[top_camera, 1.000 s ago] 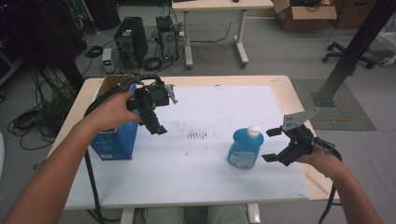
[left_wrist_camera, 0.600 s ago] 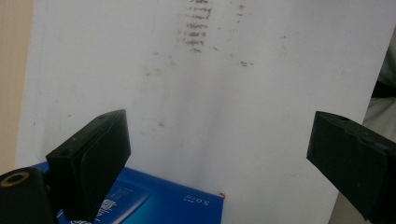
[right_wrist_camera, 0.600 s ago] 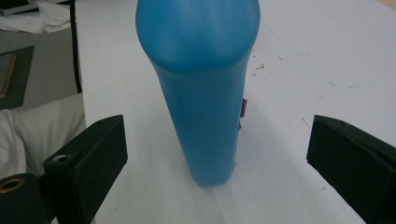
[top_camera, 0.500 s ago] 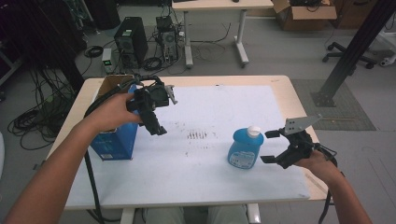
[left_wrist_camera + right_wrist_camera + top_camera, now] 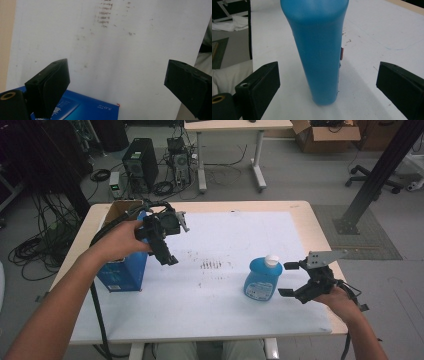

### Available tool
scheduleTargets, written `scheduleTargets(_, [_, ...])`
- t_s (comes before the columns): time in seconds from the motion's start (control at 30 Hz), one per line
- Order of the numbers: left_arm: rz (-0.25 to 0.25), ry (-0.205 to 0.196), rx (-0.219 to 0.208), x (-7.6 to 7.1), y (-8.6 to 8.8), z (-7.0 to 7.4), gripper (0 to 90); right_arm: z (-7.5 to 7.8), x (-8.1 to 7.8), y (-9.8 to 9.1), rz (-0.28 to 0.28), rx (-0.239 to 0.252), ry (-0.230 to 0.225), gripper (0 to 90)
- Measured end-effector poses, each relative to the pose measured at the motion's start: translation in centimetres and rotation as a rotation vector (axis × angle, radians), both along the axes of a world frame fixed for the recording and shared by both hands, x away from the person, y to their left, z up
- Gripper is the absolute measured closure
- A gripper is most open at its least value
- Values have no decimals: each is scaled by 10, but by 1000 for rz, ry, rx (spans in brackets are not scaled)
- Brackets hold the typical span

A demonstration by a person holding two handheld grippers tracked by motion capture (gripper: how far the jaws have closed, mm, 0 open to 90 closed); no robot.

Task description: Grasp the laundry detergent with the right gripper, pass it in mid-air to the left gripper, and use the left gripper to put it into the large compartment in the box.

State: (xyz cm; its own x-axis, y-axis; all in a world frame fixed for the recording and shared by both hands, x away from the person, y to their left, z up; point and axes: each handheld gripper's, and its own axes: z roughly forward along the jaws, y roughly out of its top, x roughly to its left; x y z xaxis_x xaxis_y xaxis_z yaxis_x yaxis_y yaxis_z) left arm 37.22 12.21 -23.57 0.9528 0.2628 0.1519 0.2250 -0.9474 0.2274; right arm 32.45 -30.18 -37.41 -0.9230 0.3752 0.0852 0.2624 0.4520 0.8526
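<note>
The blue bottle [image 5: 262, 280] stands upright on the white sheet [image 5: 235, 240] that covers the table [image 5: 300, 207], at the near right part of it, with its white cap [image 5: 271, 260] on top. The right gripper [image 5: 292, 279] is just beside it, on its right side, and its jaws stand wide apart with nothing between them yet. In the right gripper view the bottle [image 5: 319, 50] is centred between the two black jaws, a little ahead of them and not touching either one. I judge the gripper is lined up this way so that the jaws can close on the narrow sides of the bottle — the flat body gives a good grip there.

The left gripper [image 5: 161, 240] is held above the far left part of the table, over the blue box [image 5: 122, 270], which stands at the left edge of the sheet with its top flaps open. Its jaws are also apart and hold nothing; in the left gripper view they point down at the sheet and at the top of the box [image 5: 82, 110]. Probably this hand waits near the box because the bottle should go into it — the open top faces up and is free.

A few dark marks [image 5: 211, 265] lie on the sheet between box and bottle.
</note>
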Motion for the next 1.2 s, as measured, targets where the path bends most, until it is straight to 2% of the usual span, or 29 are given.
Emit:
scheduleTargets(0.37, [0, -1, 4, -1, 1, 1, 66, -12, -1, 2, -18, 40, -16, 49])
scheduleTargets(0.9, [2, -4, 2, -2, 1, 0, 67, -24, 3, 14, -25, 73, -19, 51])
scheduleTargets(1.2, [1, -5, 4, -2, 0, 0, 67, -32, 4, 19, -36, 109, -18, 55])
